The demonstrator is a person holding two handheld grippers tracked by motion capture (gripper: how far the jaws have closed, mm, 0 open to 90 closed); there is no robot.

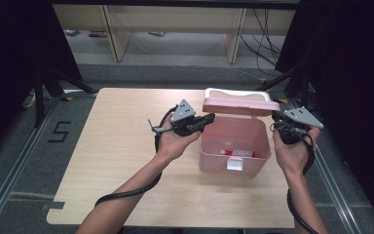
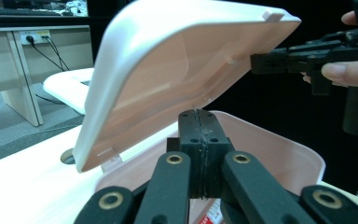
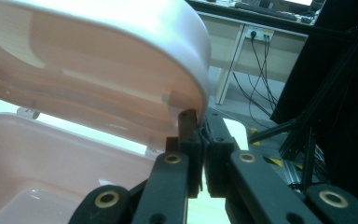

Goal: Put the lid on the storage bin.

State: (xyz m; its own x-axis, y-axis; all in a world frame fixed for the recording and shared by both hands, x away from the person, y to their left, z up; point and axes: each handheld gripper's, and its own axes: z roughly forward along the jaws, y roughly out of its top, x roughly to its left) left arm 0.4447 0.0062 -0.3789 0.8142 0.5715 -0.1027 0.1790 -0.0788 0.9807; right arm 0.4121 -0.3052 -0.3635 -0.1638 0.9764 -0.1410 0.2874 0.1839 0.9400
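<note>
A pink plastic box [image 1: 209, 156] stands on the table with its lid [image 1: 241, 106] raised halfway. My right gripper [image 1: 274, 117] is at the lid's right edge, shut on the lid's rim [image 3: 193, 100], and it also shows far off as the right gripper [image 2: 261, 63] against the lid [image 2: 177, 70]. My left gripper [image 1: 208, 118] hovers by the box's left wall, jaws shut with nothing between them; its tips [image 2: 200, 119] point under the lid over the box's rim [image 2: 279, 140]. A red and white item [image 1: 236, 152] lies inside the box.
The lid carries a white handle [image 1: 236, 93] and the box front a white latch [image 1: 234, 164]. The wooden table [image 1: 121, 146] has bare room left of the box. Black stands and cables flank the table; desks [image 1: 175, 29] stand behind.
</note>
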